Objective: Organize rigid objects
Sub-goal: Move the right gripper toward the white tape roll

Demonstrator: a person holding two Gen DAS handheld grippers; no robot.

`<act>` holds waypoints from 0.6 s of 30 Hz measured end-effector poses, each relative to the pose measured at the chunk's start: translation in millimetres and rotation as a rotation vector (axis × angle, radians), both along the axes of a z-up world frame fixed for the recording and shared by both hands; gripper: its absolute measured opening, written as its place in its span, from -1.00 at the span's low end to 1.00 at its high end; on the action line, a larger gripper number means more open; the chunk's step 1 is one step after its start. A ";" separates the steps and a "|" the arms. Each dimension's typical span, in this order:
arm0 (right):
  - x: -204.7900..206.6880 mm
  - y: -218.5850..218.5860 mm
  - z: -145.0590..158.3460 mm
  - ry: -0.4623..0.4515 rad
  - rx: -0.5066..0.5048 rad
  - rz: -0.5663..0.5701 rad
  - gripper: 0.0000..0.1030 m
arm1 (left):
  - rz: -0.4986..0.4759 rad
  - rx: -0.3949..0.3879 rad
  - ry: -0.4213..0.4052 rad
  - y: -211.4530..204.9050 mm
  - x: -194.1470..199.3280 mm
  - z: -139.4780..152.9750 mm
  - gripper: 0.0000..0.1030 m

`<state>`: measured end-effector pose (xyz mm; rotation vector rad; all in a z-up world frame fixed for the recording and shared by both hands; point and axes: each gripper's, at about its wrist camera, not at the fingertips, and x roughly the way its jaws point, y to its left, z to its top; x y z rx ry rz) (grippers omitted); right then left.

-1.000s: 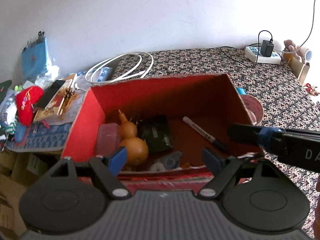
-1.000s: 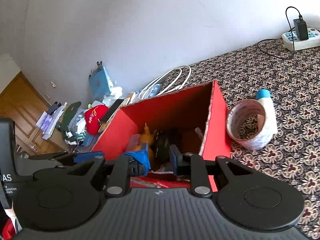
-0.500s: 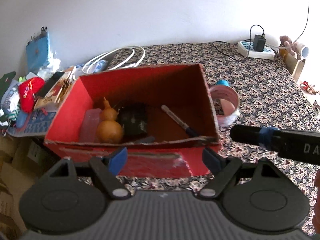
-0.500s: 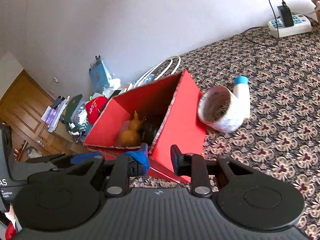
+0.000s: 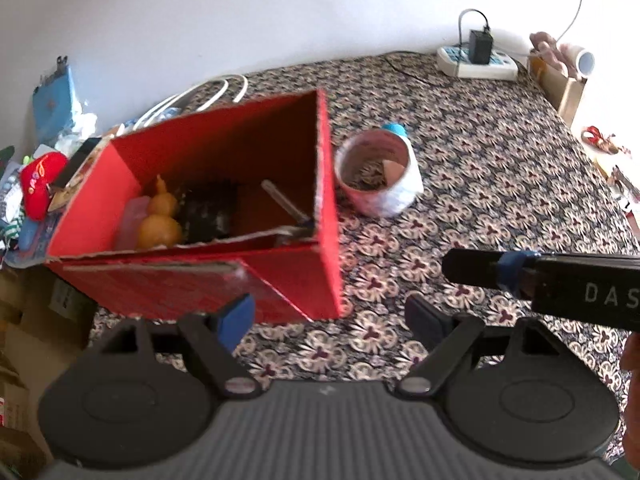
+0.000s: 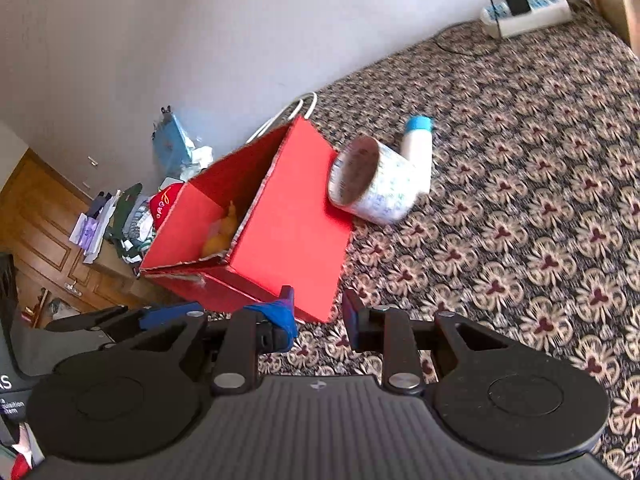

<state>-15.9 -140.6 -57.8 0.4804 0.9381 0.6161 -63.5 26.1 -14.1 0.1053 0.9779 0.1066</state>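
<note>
We hold both tools apart and empty; the right tool [image 6: 318,314] is opening. The cup [image 6: 374,182] lies tipped at one o'clock, beside the box [image 6: 280,224], mouth toward us. Left tool [image 5: 330,318] is farther.

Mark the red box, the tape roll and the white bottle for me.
red box [image 6: 296,216], right wrist view, on its outer side wall.
tape roll [image 5: 404,188], left wrist view, on its outer patterned wall.
white bottle [image 6: 418,152], right wrist view, on its white body below the blue cap.
</note>
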 end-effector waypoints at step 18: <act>1.2 -39.4 -34.8 0.136 -0.009 -0.141 -0.79 | -0.071 -0.015 0.096 -27.5 13.3 -46.5 0.68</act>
